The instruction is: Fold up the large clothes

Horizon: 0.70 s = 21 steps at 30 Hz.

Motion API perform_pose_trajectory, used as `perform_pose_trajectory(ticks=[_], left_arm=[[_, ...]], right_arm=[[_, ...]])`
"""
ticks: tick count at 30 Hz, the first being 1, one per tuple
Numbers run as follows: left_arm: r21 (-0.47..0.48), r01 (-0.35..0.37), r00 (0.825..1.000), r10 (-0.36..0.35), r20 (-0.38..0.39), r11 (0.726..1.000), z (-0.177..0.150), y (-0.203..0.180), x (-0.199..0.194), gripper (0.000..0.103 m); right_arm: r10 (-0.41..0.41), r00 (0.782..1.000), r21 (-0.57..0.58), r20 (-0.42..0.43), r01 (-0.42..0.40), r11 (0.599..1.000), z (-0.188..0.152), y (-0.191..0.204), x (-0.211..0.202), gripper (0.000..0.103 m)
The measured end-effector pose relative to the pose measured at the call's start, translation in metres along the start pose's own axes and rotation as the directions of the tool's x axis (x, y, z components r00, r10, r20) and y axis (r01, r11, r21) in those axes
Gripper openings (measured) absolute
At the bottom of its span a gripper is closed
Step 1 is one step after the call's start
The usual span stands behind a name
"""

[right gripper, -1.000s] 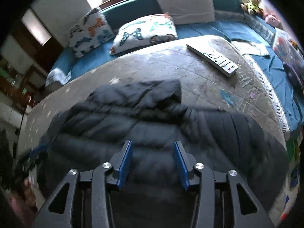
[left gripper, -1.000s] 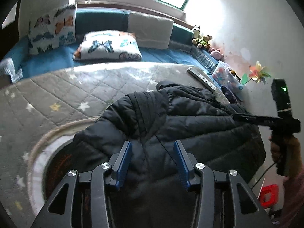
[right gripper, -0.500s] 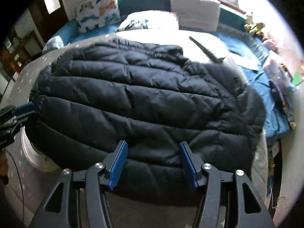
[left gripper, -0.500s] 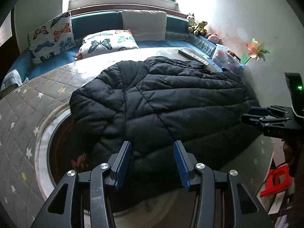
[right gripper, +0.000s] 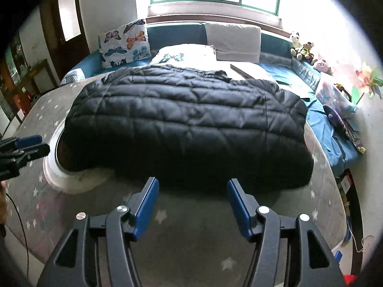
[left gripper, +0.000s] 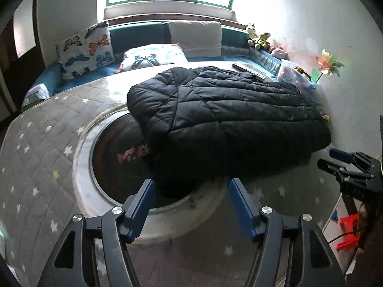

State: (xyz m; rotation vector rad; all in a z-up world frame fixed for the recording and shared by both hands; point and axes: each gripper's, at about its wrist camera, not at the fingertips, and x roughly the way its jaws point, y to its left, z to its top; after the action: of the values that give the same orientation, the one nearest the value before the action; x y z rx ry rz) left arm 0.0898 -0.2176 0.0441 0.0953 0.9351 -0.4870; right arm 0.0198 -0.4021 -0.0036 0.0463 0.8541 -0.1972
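A black quilted puffer jacket (left gripper: 227,119) lies spread flat on the grey star-patterned quilt (left gripper: 40,148); it also shows in the right wrist view (right gripper: 186,124). My left gripper (left gripper: 191,189) is open and empty, held back from the jacket's near edge. My right gripper (right gripper: 192,186) is open and empty, just short of the jacket's near hem. The right gripper shows at the right edge of the left wrist view (left gripper: 344,165). The left gripper shows at the left edge of the right wrist view (right gripper: 26,146).
A round white-rimmed dark print (left gripper: 112,157) on the quilt lies partly under the jacket. Butterfly pillows (left gripper: 86,47), a white cushion (left gripper: 195,38) and a remote (left gripper: 249,69) lie behind. Soft toys (left gripper: 258,38) and a pinwheel (left gripper: 328,64) stand by the right wall.
Both grippers have pulled back and up from the jacket and now stand wider open. The jacket lies spread flatter across the quilt.
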Motion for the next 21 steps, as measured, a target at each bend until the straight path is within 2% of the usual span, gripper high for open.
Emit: perform_pose_trajectory(ticks=[8,14,21], left_arm=[[0.015,-0.055,0.998,0.055,0.021,0.998,-0.031,-0.002,-0.032,0.069],[0.001,-0.084,0.996,0.084,0.03,0.996,-0.053,-0.001,-0.048,0.069],[0.003,-0.096,0.995,0.095,0.022,0.995,-0.065,-0.001,-0.05,0.069]], right_arm=[[0.012,1.0,0.04,-0.001,-0.012,0.999,-0.031,0.019,-0.012,0.069],[0.019,0.999,0.038,0.028,-0.02,0.999,-0.037,0.029,-0.022,0.07],[0.025,0.999,0.051,0.039,-0.027,0.998,-0.041,0.031,-0.025,0.07]])
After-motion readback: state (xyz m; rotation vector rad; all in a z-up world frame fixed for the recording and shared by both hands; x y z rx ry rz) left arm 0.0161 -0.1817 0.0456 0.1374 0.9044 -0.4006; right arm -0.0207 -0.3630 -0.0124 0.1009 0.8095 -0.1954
